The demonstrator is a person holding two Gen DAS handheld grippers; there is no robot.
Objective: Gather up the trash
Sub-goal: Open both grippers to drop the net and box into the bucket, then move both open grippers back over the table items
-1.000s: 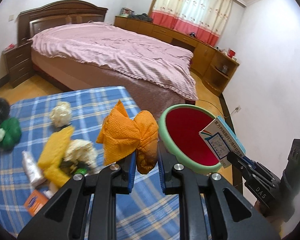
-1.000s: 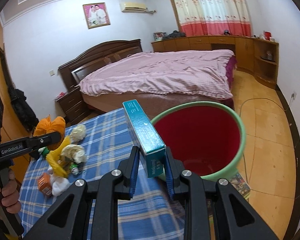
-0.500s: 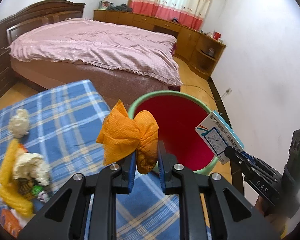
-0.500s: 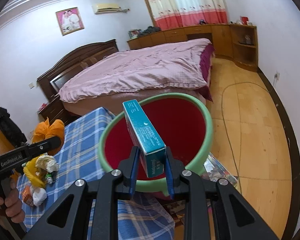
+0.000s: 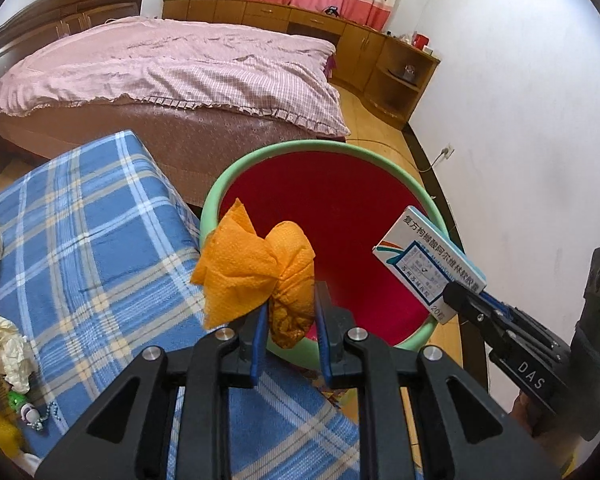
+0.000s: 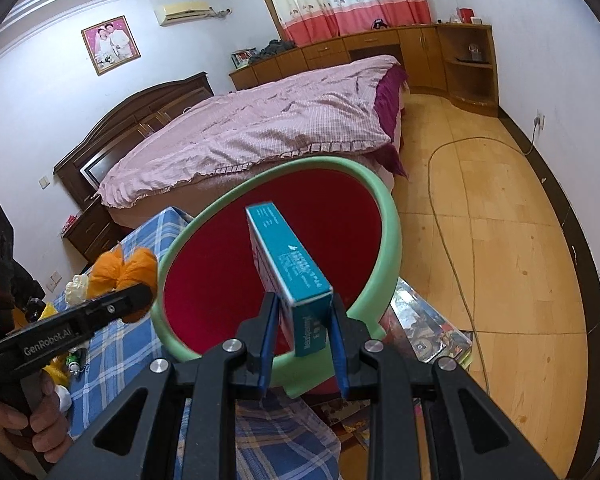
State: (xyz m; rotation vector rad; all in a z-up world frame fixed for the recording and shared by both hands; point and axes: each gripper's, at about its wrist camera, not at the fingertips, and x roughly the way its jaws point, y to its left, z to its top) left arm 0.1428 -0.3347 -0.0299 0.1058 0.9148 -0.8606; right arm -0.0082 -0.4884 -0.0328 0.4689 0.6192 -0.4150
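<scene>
Left wrist view: left gripper [image 5: 288,316] pinches an orange crumpled napkin [image 5: 260,276] between its blue pads, held at the near rim of the green-rimmed red bin [image 5: 380,160], partly over its opening. Right gripper [image 5: 452,296] enters from the right, clamping a white-and-teal medicine box [image 5: 424,264] by one end, box tilted over the bin's right side. Bin stands just beside the desk with the blue plaid cloth [image 5: 100,240]. Crumpled white tissues [image 5: 0,348] lie on the cloth at far left, small bits of trash below them, too small to name. Pink-covered bed [image 5: 172,68] behind.

Right wrist view: right gripper [image 6: 304,324] squeezes the teal box [image 6: 292,268] edge-on, box pointing over the red bin interior [image 6: 220,280]. Left gripper [image 6: 140,292] comes in from the left with the orange napkin [image 6: 120,268] at the bin's left rim. More trash on the plaid cloth [image 6: 112,344] near the left hand [image 6: 40,420]. Cable [image 6: 452,216] runs across the wooden floor.
</scene>
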